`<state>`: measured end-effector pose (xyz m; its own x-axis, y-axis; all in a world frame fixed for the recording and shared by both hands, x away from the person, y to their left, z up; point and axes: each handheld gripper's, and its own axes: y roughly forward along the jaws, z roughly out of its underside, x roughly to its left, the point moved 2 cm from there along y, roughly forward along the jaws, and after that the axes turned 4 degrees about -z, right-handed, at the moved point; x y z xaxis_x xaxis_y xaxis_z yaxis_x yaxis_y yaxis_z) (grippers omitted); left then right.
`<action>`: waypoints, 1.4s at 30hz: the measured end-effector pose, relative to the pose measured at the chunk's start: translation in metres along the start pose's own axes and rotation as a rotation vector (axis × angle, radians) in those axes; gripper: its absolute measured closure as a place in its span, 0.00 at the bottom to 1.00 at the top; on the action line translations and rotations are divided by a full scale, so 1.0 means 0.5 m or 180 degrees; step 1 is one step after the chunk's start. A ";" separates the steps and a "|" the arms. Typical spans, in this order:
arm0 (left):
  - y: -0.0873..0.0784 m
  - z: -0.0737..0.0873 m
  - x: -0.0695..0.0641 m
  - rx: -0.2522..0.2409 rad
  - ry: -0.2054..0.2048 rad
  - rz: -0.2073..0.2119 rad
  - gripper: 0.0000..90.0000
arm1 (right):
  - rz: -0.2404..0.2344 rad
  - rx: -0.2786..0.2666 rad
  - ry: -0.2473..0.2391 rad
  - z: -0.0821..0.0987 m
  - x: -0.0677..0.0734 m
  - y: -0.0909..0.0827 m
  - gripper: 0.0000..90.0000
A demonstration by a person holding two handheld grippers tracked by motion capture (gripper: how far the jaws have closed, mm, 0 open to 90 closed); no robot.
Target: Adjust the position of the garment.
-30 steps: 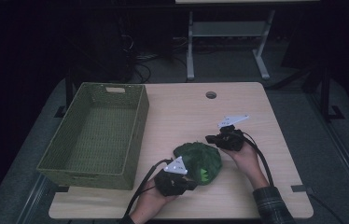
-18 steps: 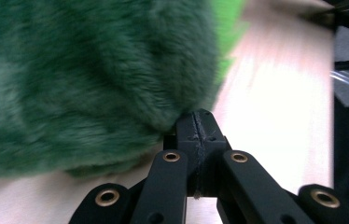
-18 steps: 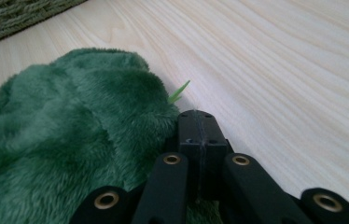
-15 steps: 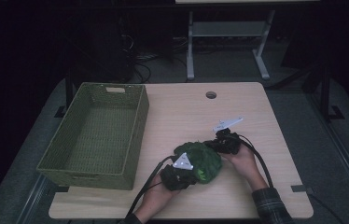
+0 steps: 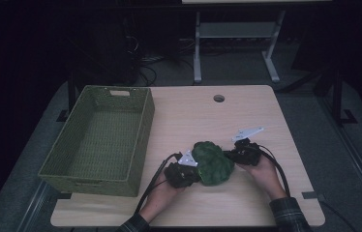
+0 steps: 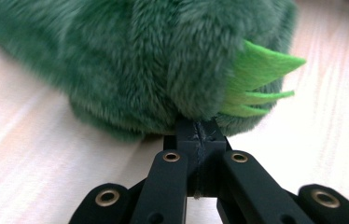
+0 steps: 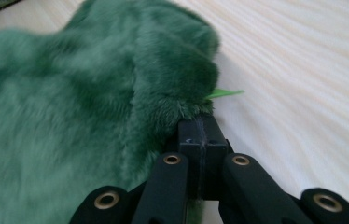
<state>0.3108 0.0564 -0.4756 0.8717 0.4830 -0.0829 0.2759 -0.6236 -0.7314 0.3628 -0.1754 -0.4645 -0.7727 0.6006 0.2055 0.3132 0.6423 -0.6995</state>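
the green plush (image 5: 212, 163) lies on the counter (image 5: 266, 116) between both fingers, long axis running hand to hand. left gripper (image 5: 188, 175) and right gripper (image 5: 231, 154) each pinch its fur, clenched; basket (image 5: 143, 130) sits beyond the left.

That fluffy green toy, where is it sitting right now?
In the high view, the green plush toy lies on the table's near half, right of the woven basket, between the left gripper and right gripper.

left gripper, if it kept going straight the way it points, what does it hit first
The green plush toy: the left gripper has its jaws closed, tips already against the fur beside the light green felt spikes. Pushing on would likely just press into the toy, toward the right gripper on its far side.
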 end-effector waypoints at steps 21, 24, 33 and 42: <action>0.027 -0.023 0.054 0.0070 0.0163 0.0032 1.00 | 0.0084 -0.0060 0.0025 0.093 0.040 -0.076 1.00; 0.016 -0.022 0.056 0.0042 0.0173 0.0035 0.97 | 0.0158 -0.0159 0.0026 0.099 0.037 -0.088 0.95; -0.014 -0.014 0.066 0.0125 0.0302 0.0057 0.61 | 0.0595 -0.0347 0.0139 0.156 0.002 -0.127 0.46; -0.034 -0.042 0.053 0.0120 0.0405 0.0026 0.26 | 0.0811 -0.0148 0.0254 0.186 -0.027 -0.105 0.14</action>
<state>0.3377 0.0667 -0.4510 0.9188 0.3947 -0.0041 0.2554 -0.6025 -0.7561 0.3055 -0.2617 -0.4943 -0.6204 0.7800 0.0815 0.5183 0.4858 -0.7039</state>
